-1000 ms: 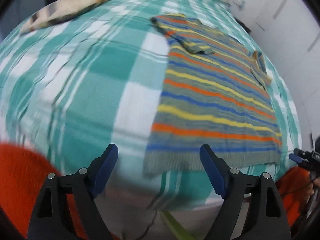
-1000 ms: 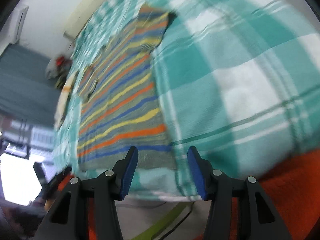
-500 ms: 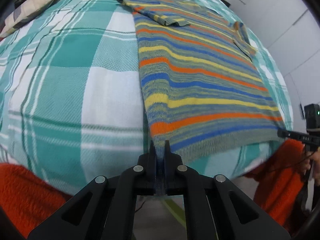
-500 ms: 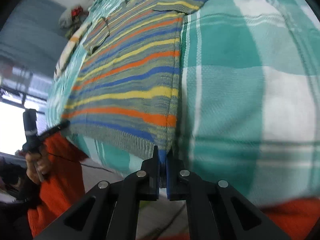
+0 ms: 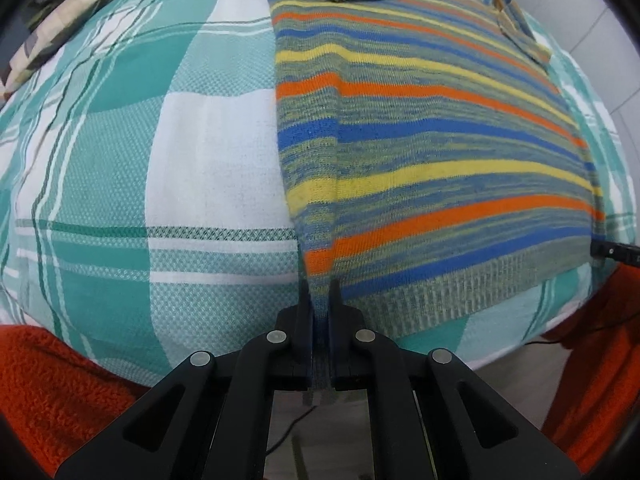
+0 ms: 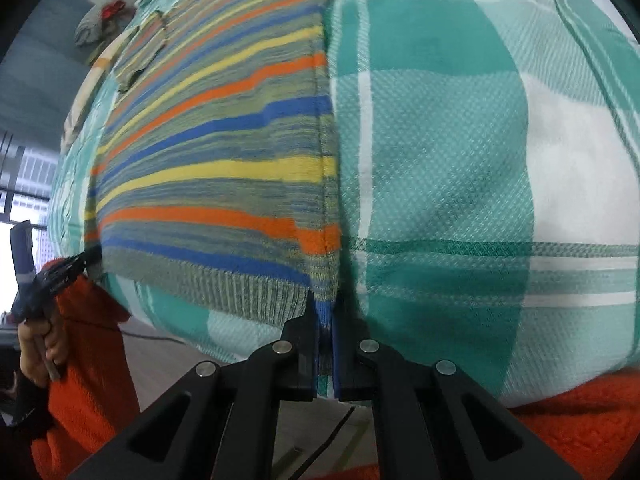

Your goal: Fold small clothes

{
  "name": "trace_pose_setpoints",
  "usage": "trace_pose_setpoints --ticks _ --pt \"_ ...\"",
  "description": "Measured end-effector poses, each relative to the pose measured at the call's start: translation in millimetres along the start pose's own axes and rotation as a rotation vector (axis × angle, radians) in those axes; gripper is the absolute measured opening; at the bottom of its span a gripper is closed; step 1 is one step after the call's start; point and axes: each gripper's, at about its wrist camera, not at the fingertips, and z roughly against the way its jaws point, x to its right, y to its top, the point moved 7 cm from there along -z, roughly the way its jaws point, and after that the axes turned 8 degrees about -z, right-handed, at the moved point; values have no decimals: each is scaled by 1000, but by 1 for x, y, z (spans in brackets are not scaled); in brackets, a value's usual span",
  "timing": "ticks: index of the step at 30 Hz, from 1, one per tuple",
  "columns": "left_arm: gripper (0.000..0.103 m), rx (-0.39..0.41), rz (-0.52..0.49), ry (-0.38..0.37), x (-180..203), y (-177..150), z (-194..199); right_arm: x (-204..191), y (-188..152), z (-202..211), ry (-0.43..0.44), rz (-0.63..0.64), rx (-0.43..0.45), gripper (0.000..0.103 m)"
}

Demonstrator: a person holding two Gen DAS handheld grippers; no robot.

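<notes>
A small knitted shirt (image 5: pixel 420 128) with orange, yellow and blue stripes lies flat on a teal and white checked bed cover (image 5: pixel 160 160), hem toward me. My left gripper (image 5: pixel 319 292) is shut on the hem's left corner, where the cloth rises in a pinched ridge. In the right wrist view the same shirt (image 6: pixel 224 152) lies to the left, and my right gripper (image 6: pixel 323 304) is shut on the hem's right corner. The other gripper's tip shows at each view's edge, at the far hem corner.
A patterned pillow (image 5: pixel 68 20) lies at the bed's far left. A person's orange fleece sleeves (image 5: pixel 52 392) frame the bottom of both views, and a hand (image 6: pixel 36 344) shows at the lower left of the right wrist view. Floor and a cable (image 6: pixel 340 424) lie below the bed edge.
Both grippers came down to the hem and went from open to shut, each on its own hem corner. The shirt corners now rise slightly in the jaws.
</notes>
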Motion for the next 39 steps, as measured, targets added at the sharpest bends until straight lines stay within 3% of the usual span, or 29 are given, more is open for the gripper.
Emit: trace_pose_setpoints --ticks 4,5,7,8,11,13,15,18,20,23,24,26,27,29,30,33,36,39 --pt "10 2 -11 44 0 -2 4 2 -1 1 10 -23 10 4" --pt "17 0 -11 51 -1 -3 6 3 -2 2 14 -33 13 4" --pt "45 -15 -6 91 -6 -11 14 9 -6 9 29 -65 11 7" --pt "61 -15 7 125 -12 -15 22 10 -8 11 29 -78 2 14" --pt "62 67 66 182 -29 -17 59 17 -15 34 -35 -65 27 16" --pt "68 165 95 207 -34 -4 87 9 -10 58 -89 0 105 16" --pt "80 247 91 196 -26 21 101 -13 0 79 -81 88 189 16" --pt "84 339 39 150 3 57 100 -60 19 80 6 223 256 17" --pt "90 348 -10 136 27 80 77 -73 26 60 50 261 256 24" --pt "86 227 -99 191 41 73 22 -54 27 2 12 222 118 24" --pt "84 191 -126 220 41 67 11 -48 24 -1 30 206 109 23" --pt "87 238 -139 215 39 50 18 -44 21 13 46 204 103 23" --pt "89 244 -129 204 36 45 25 -42 22 25 23 216 109 24" --pt "89 273 -85 187 32 45 38 -39 41 55 -32 277 204 28" --pt "89 301 -53 184 29 51 43 -39 54 66 -68 311 246 34" --pt "89 344 25 182 22 63 50 -48 112 88 -183 424 388 40" --pt "89 352 59 201 15 62 50 -74 163 71 -240 537 429 40" --pt "89 313 55 242 9 54 39 -94 202 25 -291 626 410 40"
